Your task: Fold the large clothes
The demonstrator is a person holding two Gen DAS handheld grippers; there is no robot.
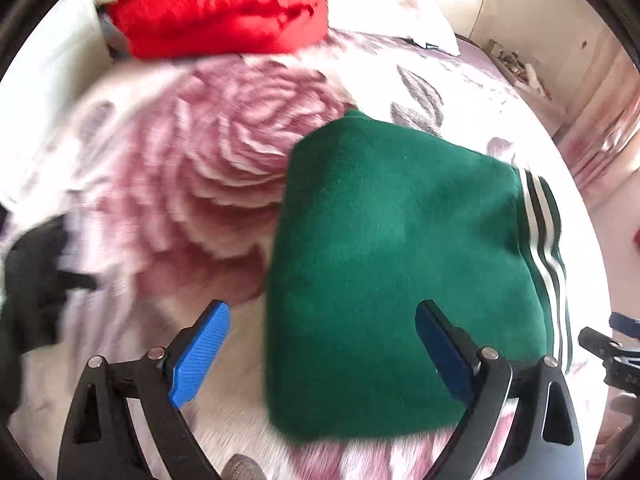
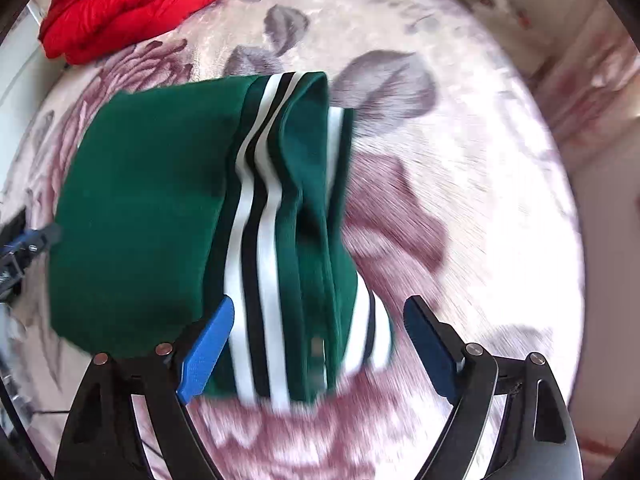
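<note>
Jaws wide open on both, gripping nothing.
I read left gripper [image 1: 322, 354] and right gripper [image 2: 318, 348] hovering over folded green garment [image 2: 152, 208] on floral bedspread [image 2: 460, 184]; striped edge bunched, likely needs tidying.

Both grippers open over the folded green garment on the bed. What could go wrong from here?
1. The striped hem lies rumpled and bunched on the green garment; the right gripper, open just above it, may snag it and undo the fold.
2. The left gripper straddles the garment's left edge; closing there could also pinch the floral blanket.
3. Both views are motion-blurred, so aim may be off.
</note>
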